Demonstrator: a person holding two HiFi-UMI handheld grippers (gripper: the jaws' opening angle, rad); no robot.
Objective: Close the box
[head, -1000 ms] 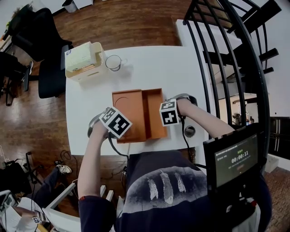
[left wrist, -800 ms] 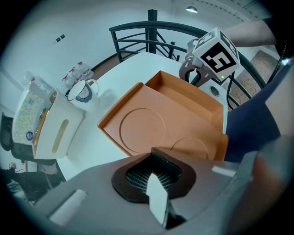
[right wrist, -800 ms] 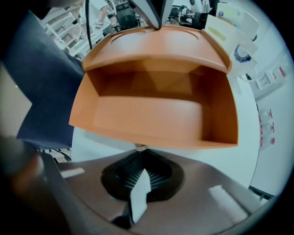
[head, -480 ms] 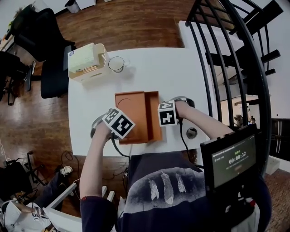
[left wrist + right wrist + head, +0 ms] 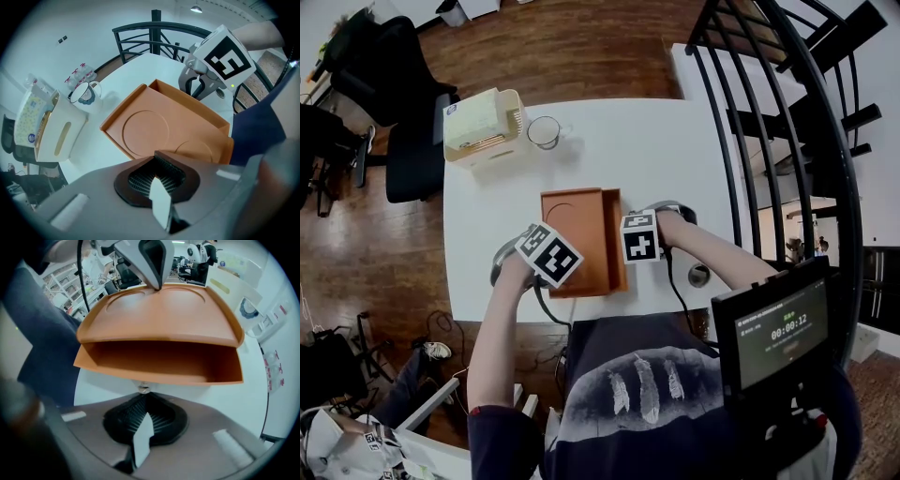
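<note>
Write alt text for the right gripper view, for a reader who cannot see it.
An orange box on a white table, its lid lowered almost shut. The left gripper touches the lid's far edge; the shut right gripper sits just before the box.

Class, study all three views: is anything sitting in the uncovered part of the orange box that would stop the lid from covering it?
Nothing visible does. In the right gripper view the open part of the box looks empty beneath the lid, and nothing rests on its rim.

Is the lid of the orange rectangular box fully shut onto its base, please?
No, the right gripper view shows an open gap between the flat orange lid and the base.
</note>
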